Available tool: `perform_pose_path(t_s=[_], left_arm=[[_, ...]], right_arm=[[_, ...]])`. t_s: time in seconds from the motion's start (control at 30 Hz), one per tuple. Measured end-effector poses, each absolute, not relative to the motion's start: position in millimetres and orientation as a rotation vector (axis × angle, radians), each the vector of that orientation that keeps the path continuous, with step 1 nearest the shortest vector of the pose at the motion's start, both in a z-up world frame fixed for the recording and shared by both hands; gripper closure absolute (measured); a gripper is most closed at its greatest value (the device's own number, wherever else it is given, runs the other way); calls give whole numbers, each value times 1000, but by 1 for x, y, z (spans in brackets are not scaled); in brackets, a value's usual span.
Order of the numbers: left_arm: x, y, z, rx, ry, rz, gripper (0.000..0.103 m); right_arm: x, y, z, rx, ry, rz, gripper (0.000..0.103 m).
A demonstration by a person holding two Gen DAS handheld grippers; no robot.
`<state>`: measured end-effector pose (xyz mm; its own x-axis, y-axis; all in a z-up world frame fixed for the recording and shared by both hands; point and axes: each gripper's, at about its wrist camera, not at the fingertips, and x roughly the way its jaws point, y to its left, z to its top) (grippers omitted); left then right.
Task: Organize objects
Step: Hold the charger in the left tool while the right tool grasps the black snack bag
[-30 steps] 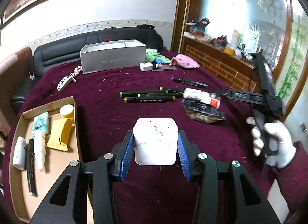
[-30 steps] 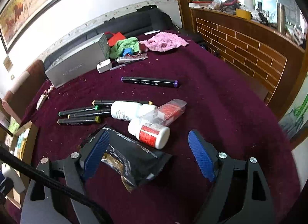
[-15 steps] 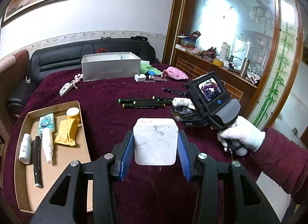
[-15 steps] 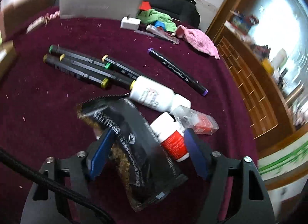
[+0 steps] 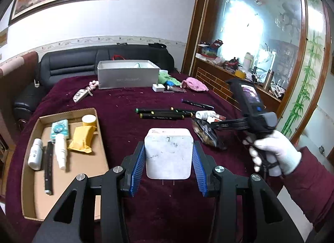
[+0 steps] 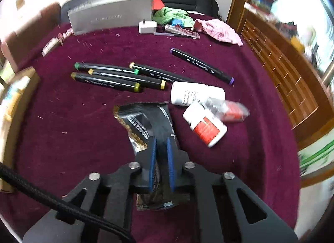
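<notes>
Above the maroon cloth (image 6: 83, 128) — left gripper (image 5: 168, 153) clamps white charger (image 5: 168, 155), right gripper (image 6: 161, 149) pinches black packet (image 6: 142, 121).

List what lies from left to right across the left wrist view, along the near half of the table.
Cardboard tray → white charger block held in the left gripper → dark snack packet pinched by the right gripper → gloved right hand.
</notes>
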<state>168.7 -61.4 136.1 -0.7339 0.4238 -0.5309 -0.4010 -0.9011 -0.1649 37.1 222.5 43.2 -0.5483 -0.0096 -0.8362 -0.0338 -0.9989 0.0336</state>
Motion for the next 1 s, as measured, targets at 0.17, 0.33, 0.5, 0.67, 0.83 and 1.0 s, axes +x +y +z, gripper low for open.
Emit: perform_pose_path(t_s=[0.17,0.33,0.5,0.67,0.83,1.0], left_arm=[[166,-83,136,-808,-96,2615,64],[160,-107,132,-835,-133,2653,64],[162,-119,125,-843,-150,2662,64],[155,-118,118,-865,-167,2640,64],[154,-117,116,-876,-166,2632,64],[154,-126,117,-881,-171,2662,64]], right_arm=[[52,217,62,-1456,261,2856,98],[56,196,75,-1410,188,2880,97],[44,219,59,-1396,180,2760,55],[34,227,35,-1457,151,2687,52],[12,219,11,-1498,80,2605,53],[10,215,6,-1489,132,2630,75]])
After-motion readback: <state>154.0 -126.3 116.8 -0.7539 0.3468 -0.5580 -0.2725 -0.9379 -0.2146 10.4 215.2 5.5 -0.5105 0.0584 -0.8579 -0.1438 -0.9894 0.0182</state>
